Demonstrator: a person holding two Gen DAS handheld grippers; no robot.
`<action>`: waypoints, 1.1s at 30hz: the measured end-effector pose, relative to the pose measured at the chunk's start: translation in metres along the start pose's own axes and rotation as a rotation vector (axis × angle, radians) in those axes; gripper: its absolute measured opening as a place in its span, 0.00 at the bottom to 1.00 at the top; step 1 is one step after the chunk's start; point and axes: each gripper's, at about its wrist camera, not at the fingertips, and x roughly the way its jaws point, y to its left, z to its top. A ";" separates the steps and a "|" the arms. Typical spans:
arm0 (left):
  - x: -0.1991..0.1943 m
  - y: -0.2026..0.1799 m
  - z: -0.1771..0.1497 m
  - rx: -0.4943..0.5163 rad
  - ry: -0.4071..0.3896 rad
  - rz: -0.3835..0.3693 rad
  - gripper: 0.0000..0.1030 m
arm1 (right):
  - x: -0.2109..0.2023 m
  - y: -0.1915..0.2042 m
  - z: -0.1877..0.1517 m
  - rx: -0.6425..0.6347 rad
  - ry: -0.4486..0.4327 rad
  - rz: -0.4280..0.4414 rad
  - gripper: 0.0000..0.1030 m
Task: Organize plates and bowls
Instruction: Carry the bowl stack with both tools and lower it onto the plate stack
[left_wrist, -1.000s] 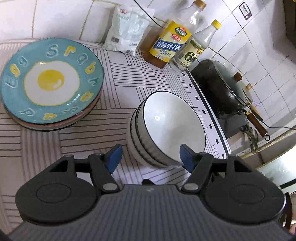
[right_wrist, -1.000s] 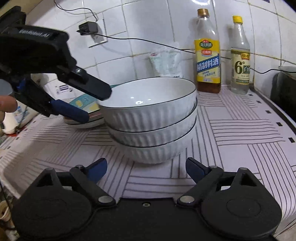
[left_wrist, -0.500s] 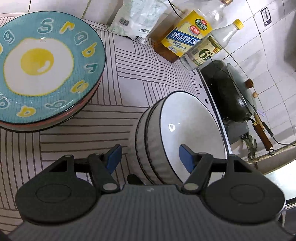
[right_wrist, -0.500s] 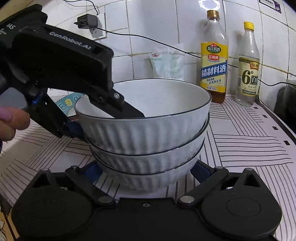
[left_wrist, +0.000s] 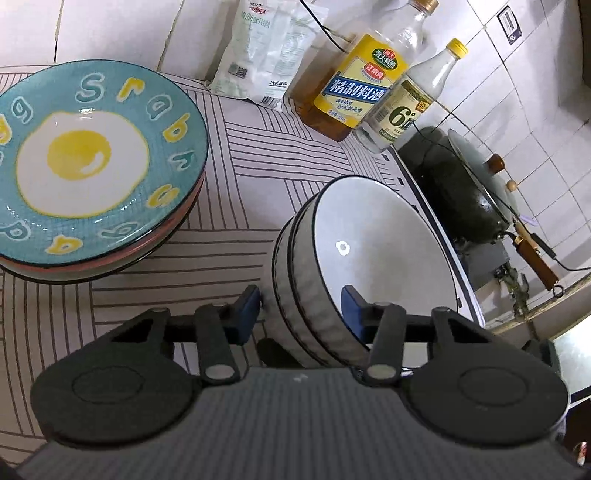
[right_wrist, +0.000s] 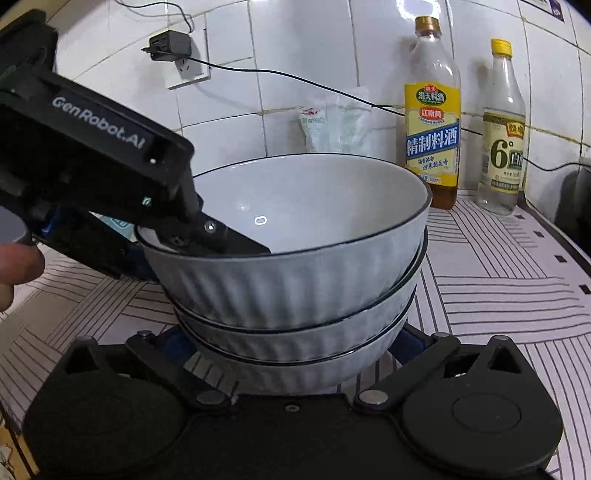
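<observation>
On the counter (left_wrist: 303, 162) stand three nested bowls (right_wrist: 295, 280), two bottles (right_wrist: 432, 122) and stacked plates (left_wrist: 92, 166). Left gripper (left_wrist: 301, 304) jaws straddle the bowls' wall; right gripper (right_wrist: 291, 343) jaws flank the bottom bowl, contact unclear

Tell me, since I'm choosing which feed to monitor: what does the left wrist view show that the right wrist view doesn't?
Only the left wrist view shows the fried-egg plate stack and the dark wok beside the counter. Only the right wrist view shows the wall charger, the left gripper straddling the top bowl's rim, and all three bowl sides. Both show the bowl stack, the two bottles and the white packet.
</observation>
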 end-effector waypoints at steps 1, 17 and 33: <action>0.000 -0.001 0.000 0.005 -0.002 0.005 0.45 | 0.000 0.000 0.000 -0.004 0.000 0.002 1.00; -0.033 -0.011 0.001 0.050 -0.007 0.004 0.45 | -0.023 0.006 0.016 -0.069 -0.034 0.067 1.00; -0.112 -0.018 0.028 0.096 -0.101 0.121 0.45 | -0.035 0.046 0.067 -0.125 -0.142 0.149 1.00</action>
